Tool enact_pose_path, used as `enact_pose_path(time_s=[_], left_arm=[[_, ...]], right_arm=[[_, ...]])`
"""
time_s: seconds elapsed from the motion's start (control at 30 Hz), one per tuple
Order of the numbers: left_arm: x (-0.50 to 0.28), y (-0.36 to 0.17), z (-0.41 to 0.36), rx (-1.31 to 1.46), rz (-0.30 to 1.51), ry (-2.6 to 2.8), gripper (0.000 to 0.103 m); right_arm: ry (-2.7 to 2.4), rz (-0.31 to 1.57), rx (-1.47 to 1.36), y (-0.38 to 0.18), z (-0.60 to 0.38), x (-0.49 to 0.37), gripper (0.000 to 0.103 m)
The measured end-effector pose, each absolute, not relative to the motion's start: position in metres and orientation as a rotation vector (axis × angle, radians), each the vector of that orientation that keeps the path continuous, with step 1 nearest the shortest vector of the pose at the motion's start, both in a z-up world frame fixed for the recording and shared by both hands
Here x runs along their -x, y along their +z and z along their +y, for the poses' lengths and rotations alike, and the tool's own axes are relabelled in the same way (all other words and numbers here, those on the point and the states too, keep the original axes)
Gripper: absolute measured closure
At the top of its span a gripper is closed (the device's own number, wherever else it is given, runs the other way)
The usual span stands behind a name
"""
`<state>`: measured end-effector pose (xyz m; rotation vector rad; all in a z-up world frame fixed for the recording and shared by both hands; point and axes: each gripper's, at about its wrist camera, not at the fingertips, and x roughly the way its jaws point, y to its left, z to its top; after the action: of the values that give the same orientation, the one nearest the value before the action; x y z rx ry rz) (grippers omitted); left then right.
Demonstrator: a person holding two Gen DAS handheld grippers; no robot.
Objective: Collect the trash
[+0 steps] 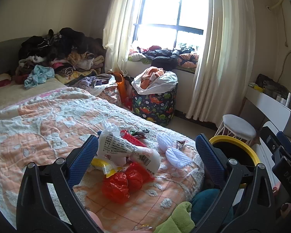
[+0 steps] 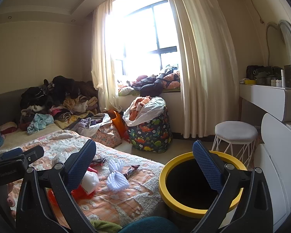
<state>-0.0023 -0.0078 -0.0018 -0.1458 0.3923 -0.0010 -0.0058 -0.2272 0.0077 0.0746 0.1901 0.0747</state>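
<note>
Trash lies on the near corner of the bed: a white printed plastic bag (image 1: 124,147), a crumpled red plastic bag (image 1: 124,182), a yellow wrapper (image 1: 104,165), a white foam net (image 1: 174,151) and a dark candy wrapper (image 1: 179,144). My left gripper (image 1: 145,155) is open and empty, hovering just above this pile. The yellow-rimmed bin (image 2: 199,182) with a dark inside stands on the floor at the bed's corner. My right gripper (image 2: 143,165) is open and empty, between the bed's edge and the bin. The foam net (image 2: 117,176) and white bag (image 2: 90,180) also show in the right wrist view.
The bed (image 1: 38,128) has an orange and white quilt, with a clothes pile (image 1: 56,58) at its far end. A dinosaur-print hamper (image 1: 155,104) stands by the window. A white stool (image 2: 235,134) and white dresser (image 2: 271,101) are right of the bin.
</note>
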Motion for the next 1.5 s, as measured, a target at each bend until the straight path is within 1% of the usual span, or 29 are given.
enact_pose_path(time_s=[0.37, 0.57, 0.9, 1.17, 1.27, 1.5], left_arm=[[0.002, -0.005, -0.008, 0.164, 0.398, -0.022, 0.011], [-0.003, -0.008, 0.014, 0.233, 0.411, -0.020, 0.011], [-0.013, -0.013, 0.061, 0.295, 0.414, 0.094, 0.011], [-0.034, -0.020, 0.091, 0.339, 0.440, 0.079, 0.011], [-0.045, -0.024, 0.094, 0.363, 0.447, 0.048, 0.011], [-0.080, -0.037, 0.083, 0.369, 0.527, 0.009, 0.011]], right_arm=[[0.079, 0.195, -0.079, 0.007, -0.229, 0.006, 0.006], [0.149, 0.221, -0.060, 0.009, -0.220, 0.002, 0.006], [0.304, 0.319, -0.014, 0.005, -0.181, -0.026, 0.006], [0.370, 0.410, 0.007, -0.002, -0.155, -0.061, 0.006], [0.371, 0.439, 0.006, -0.007, -0.152, -0.073, 0.006], [0.314, 0.562, -0.009, -0.026, -0.162, -0.110, 0.006]])
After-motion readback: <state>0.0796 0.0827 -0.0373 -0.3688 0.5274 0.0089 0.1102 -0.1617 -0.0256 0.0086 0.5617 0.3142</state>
